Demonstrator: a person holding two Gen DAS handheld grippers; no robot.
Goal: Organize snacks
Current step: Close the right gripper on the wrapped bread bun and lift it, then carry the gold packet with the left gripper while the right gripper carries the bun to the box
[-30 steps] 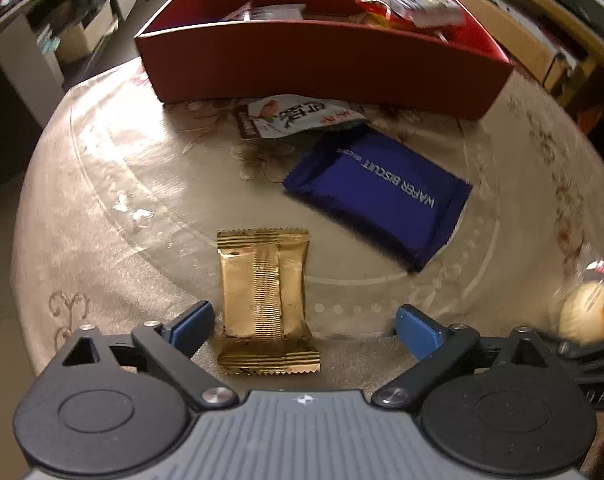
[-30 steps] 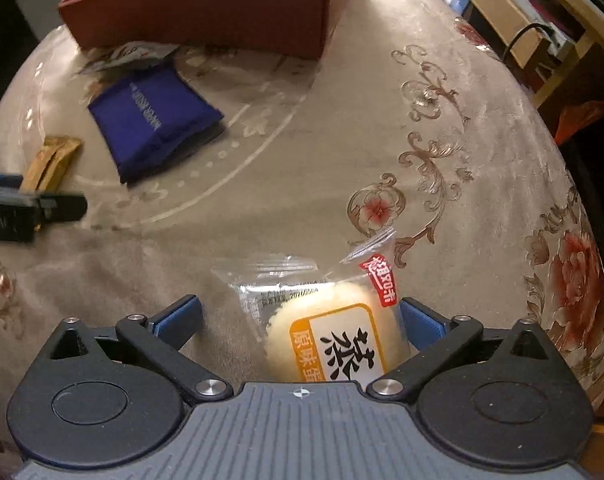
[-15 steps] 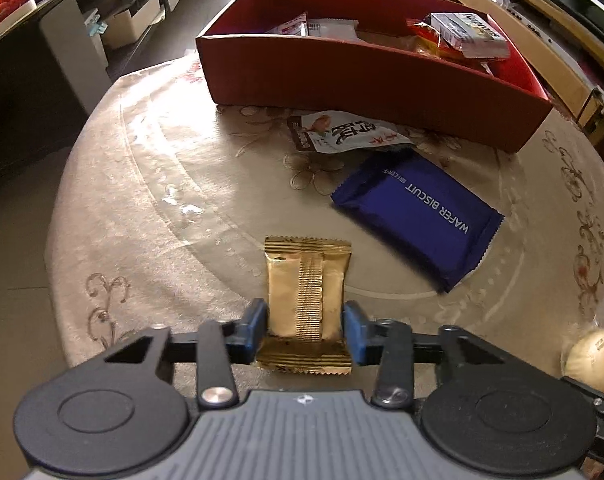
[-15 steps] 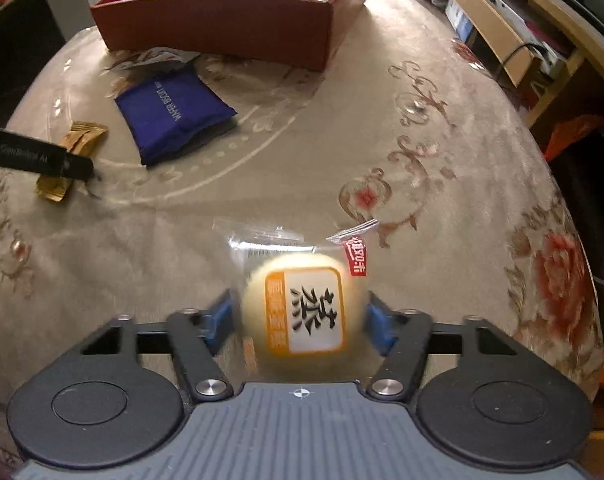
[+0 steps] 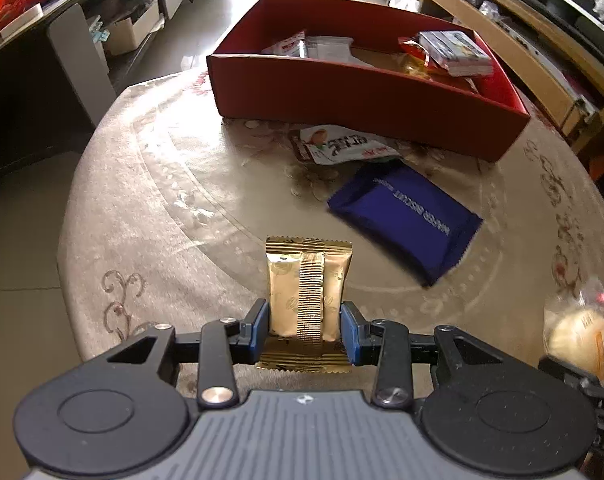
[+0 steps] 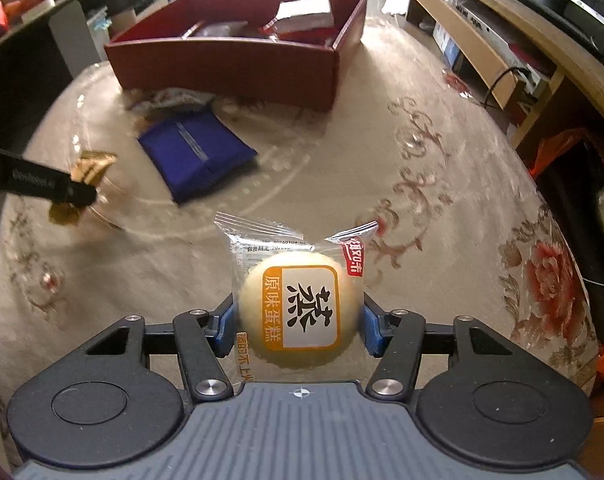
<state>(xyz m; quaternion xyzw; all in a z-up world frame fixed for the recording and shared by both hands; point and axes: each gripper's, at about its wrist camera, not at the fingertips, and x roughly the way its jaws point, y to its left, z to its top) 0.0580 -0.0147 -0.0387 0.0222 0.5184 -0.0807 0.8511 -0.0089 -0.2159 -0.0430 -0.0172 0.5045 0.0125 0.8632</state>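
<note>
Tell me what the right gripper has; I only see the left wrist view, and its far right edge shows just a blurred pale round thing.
Observer: The right gripper is shut on a round pale steamed cake in a clear wrapper.
Operator: Any label on it?
Observer: An orange-framed white label with black characters faces the camera.
Operator: What lies right of the red cardboard box?
Observer: Bare beige floral tablecloth, with a red flower pattern near the edge.

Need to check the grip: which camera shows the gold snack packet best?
Left wrist: the gold packet sits centred and sharp, with the left gripper shut on it. Right wrist shows it small, blurred, partly hidden behind that gripper's finger.
</note>
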